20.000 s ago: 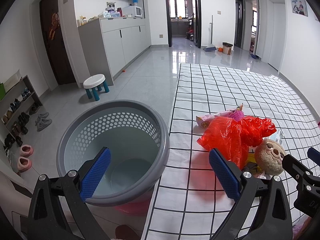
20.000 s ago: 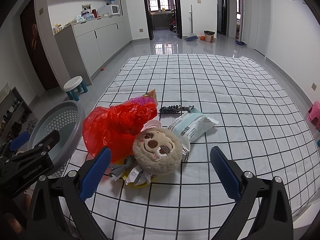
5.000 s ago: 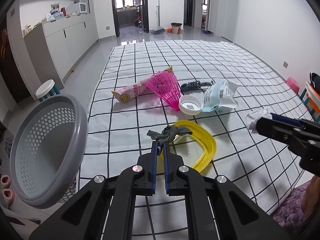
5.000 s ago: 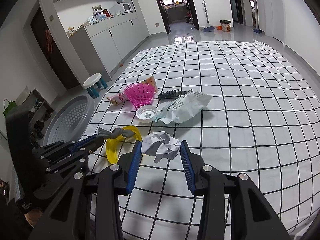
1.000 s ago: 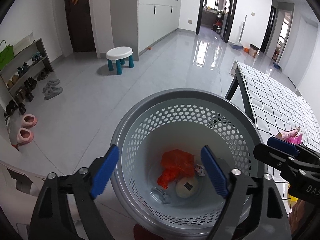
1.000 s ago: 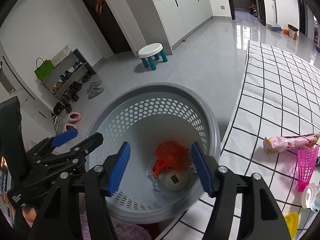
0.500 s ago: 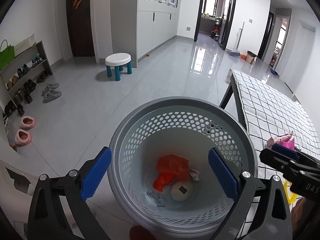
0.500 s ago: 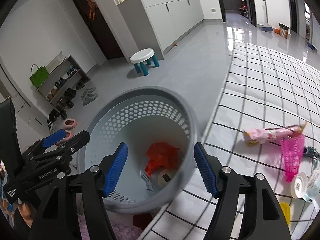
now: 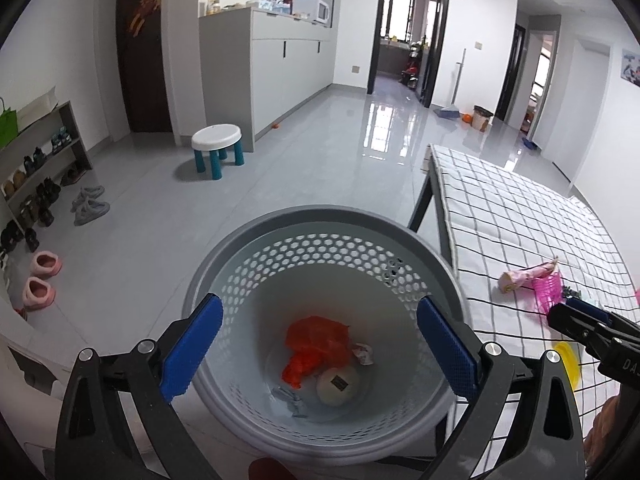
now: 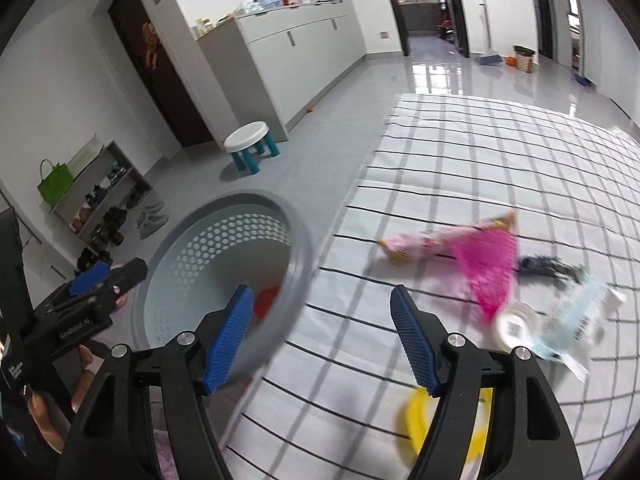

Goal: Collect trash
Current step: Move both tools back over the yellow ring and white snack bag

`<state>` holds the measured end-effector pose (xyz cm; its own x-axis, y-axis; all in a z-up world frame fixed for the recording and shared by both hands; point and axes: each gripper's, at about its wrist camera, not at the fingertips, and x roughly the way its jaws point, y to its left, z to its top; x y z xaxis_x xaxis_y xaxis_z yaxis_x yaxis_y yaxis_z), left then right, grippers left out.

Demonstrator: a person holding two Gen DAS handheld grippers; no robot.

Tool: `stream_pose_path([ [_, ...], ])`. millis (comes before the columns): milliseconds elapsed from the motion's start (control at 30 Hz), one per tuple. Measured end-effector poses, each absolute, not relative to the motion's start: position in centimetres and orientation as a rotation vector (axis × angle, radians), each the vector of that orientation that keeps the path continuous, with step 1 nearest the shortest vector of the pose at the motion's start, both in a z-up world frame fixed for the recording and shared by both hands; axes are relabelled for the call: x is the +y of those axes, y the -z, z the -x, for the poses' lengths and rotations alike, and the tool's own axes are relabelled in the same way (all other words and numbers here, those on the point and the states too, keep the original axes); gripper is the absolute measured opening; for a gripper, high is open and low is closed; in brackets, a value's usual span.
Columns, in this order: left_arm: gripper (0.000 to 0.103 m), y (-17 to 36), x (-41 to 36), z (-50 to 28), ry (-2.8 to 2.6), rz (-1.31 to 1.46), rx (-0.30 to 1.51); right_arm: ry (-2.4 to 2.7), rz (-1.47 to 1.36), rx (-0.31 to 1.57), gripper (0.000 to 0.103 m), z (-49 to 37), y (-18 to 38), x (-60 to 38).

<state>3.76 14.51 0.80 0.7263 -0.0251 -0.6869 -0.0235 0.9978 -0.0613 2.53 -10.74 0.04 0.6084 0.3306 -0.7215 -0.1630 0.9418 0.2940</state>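
The left claw hangs over the grey perforated basket, its blue pads spread as wide as they go, nothing between them. Down in the basket's floor, at lower centre of the left wrist view, lies a crumpled red plastic bag, with a round white object bearing a dark label just below it, a small wad of paper at the bag's right edge and a greyish scrap to the lower left.

The right claw sits half over the basket rim, half over the checked surface, and the view is smeared. Its jaws have just been opening and stand apart, empty. More trash waits on the surface: a pink wrapper right of centre, touching a magenta mesh cone; a dark item just beyond the cone; a white round lid beside a pale blue printed packet at the right edge. A yellow ring peeks out at the bottom, partly behind the right finger.

At the left edge of the right wrist view the left claw's tool is in a person's hand. A white stool with teal legs stands on the grey floor at upper left.
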Motion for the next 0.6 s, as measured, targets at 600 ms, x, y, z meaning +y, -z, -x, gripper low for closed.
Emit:
stream_pose_path([
  [600, 0.096, -1.1, 6.3, -2.1, 0.152, 0.018, 0.743, -0.026, -0.24, 0.886, 0.068, 4.2, 2.4, -23.7],
])
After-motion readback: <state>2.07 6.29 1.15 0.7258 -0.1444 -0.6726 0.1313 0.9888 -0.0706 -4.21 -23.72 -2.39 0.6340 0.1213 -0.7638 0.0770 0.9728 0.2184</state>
